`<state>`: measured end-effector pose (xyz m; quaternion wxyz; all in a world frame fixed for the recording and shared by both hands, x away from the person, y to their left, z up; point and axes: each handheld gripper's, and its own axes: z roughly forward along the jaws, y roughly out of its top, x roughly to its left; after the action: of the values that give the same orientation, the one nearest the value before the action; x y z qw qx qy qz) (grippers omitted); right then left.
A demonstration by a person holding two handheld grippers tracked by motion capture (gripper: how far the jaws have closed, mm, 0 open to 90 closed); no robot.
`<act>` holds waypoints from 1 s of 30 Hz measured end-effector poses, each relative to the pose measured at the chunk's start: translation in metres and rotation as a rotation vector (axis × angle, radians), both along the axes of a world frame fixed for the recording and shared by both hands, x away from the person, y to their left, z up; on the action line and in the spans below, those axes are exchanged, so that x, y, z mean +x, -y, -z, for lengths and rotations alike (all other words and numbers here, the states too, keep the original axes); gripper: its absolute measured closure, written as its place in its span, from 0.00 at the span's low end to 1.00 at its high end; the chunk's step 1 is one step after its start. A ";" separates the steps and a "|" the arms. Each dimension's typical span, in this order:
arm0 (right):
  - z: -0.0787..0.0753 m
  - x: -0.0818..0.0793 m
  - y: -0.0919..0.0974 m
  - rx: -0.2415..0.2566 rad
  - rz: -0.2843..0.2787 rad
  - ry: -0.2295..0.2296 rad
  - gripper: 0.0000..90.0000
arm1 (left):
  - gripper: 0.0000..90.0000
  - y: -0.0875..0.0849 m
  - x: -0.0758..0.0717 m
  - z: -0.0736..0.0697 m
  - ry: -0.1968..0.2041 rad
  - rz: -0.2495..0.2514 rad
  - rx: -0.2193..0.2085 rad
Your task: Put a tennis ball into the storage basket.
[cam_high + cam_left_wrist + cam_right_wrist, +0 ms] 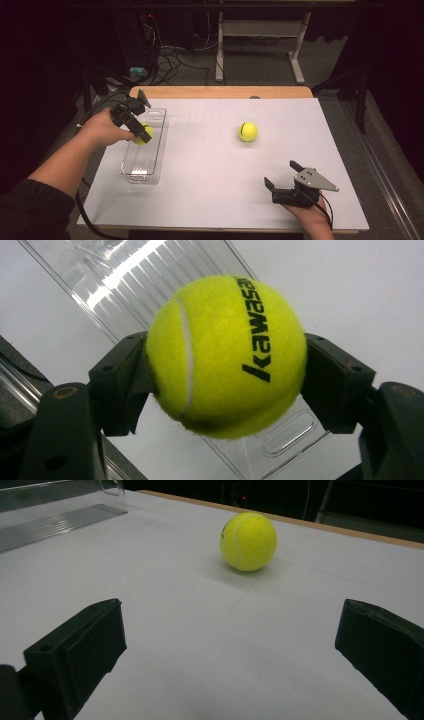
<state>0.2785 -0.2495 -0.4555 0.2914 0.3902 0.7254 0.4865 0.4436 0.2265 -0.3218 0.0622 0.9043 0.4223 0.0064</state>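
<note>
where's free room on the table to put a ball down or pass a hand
Widest bare patch: the white table between the clear tray and the right gripper, below the loose tennis ball. The strip right of that ball is bare too. Crowded: the tray, where the left gripper holds a tennis ball.

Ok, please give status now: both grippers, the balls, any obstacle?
Left gripper shut on ball, over clear tray. Right gripper open, empty. Second ball free on table. No obstacle.
</note>
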 end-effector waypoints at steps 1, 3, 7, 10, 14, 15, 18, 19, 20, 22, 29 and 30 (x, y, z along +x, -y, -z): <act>0.000 0.000 0.000 0.000 0.000 0.000 0.00 | 0.30 0.000 0.000 0.000 0.004 -0.003 0.001; 0.000 0.000 0.000 -0.004 0.001 0.000 0.00 | 0.30 -0.001 0.001 0.000 0.011 -0.011 0.001; 0.000 0.000 0.000 -0.005 0.001 -0.001 0.00 | 0.30 -0.003 0.005 -0.003 0.012 -0.025 -0.003; 0.000 0.000 0.000 -0.003 0.001 -0.003 0.00 | 0.30 -0.005 0.008 -0.006 0.017 -0.043 -0.009; 0.000 0.000 0.000 -0.005 0.000 -0.002 0.00 | 0.30 -0.007 0.014 -0.004 0.013 -0.072 -0.008; 0.000 0.000 0.000 -0.005 0.000 -0.001 0.00 | 0.30 -0.007 0.015 -0.002 0.011 -0.076 -0.006; 0.000 0.000 0.000 -0.004 0.000 -0.001 0.00 | 0.30 -0.007 0.020 0.002 0.001 -0.087 -0.005; 0.000 0.000 0.000 -0.004 -0.003 -0.003 0.00 | 0.30 -0.007 0.021 0.003 -0.002 -0.093 -0.003; 0.000 0.000 0.000 -0.004 -0.003 -0.003 0.00 | 0.30 -0.007 0.022 0.005 0.004 -0.099 -0.004; 0.000 0.000 0.000 -0.005 -0.002 -0.002 0.00 | 0.30 -0.007 0.025 0.006 0.000 -0.110 -0.008; 0.001 0.001 0.000 -0.006 -0.002 -0.005 0.00 | 0.30 -0.004 0.028 0.017 -0.008 -0.125 -0.006; 0.001 0.001 0.000 -0.006 -0.002 -0.005 0.00 | 0.30 -0.003 0.029 0.020 -0.024 -0.125 -0.010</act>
<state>0.2792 -0.2497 -0.4565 0.2902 0.3899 0.7279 0.4837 0.4729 0.2299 -0.3415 0.0610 0.8759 0.4787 -0.0028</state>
